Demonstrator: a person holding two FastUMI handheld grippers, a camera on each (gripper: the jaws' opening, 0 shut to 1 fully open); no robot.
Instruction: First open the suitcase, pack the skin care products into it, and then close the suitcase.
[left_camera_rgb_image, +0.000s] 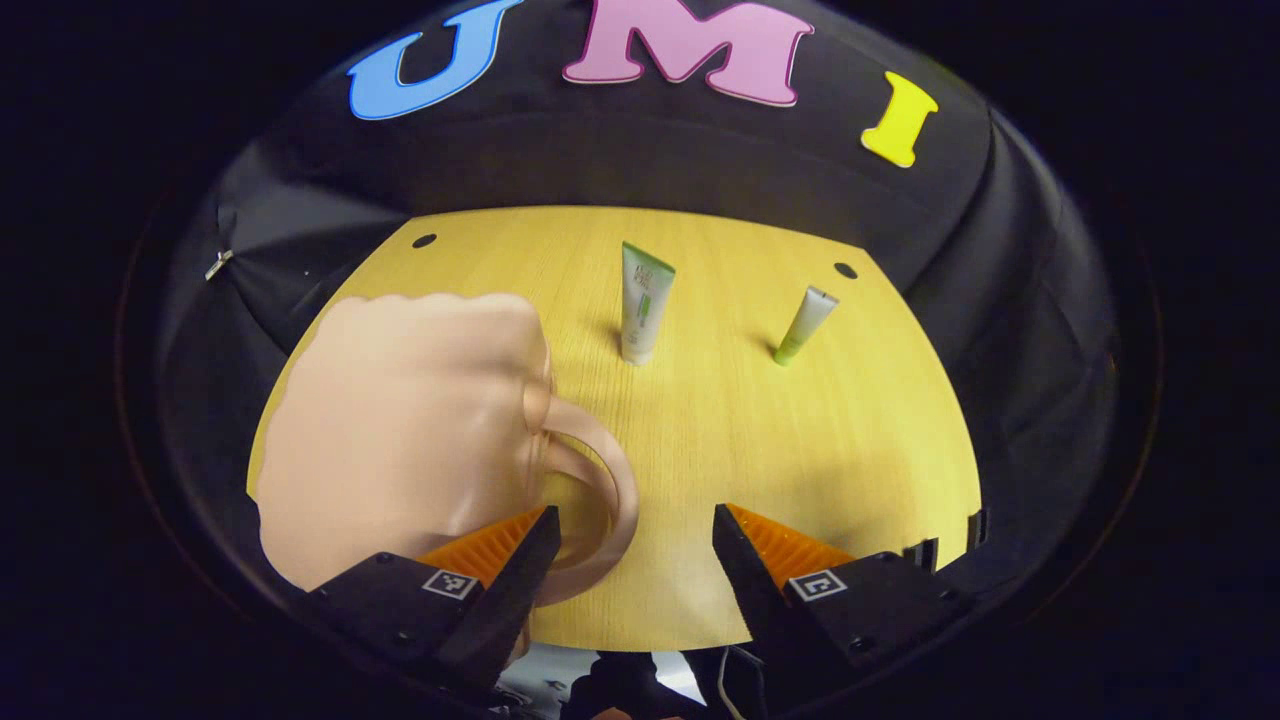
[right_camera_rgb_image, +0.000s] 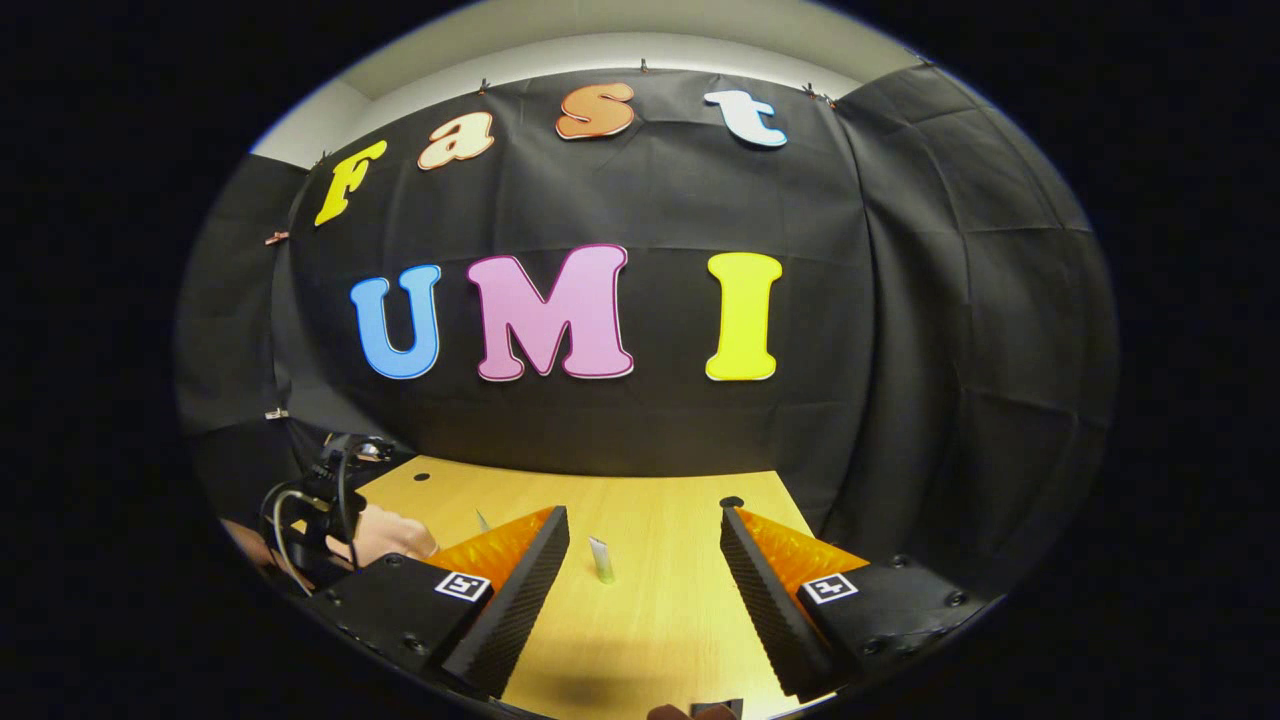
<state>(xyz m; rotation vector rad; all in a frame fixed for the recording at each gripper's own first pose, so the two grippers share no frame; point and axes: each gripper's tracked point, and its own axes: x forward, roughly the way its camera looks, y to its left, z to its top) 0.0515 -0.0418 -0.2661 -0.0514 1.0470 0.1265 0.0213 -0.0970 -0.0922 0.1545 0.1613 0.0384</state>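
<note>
Suitcase (left_camera_rgb_image: 400, 440), pale pink and closed, sits on the yellow wooden table (left_camera_rgb_image: 800, 440) at the left of the left gripper view. Its rounded body runs away toward the far left corner, and its looped handle (left_camera_rgb_image: 600, 500) points toward the near middle of the table. The left gripper (left_camera_rgb_image: 636, 540) is spread wide and grips nothing. One of its fingers lies just beside the handle loop, overlapping it in the picture; whether it touches the loop cannot be told.

Two skin care tubes stand upright farther back, well apart from the left gripper. The bigger tube (left_camera_rgb_image: 645, 303) is white with green markings; its long axis is vertical, cap down on the table and flat crimped end up. To its right a thinner tube (left_camera_rgb_image: 806, 324) rests on its green cap and tilts to the right at the top.

In the right gripper view, the right gripper (right_camera_rgb_image: 645, 560) is also spread wide and holds nothing, hovering above the table's near side. A tube (right_camera_rgb_image: 601, 560) stands upright between its fingers, farther off on the table. At the left edge, part of the suitcase and the other gripper's cabled body (right_camera_rgb_image: 320, 500) show beside it.
</note>
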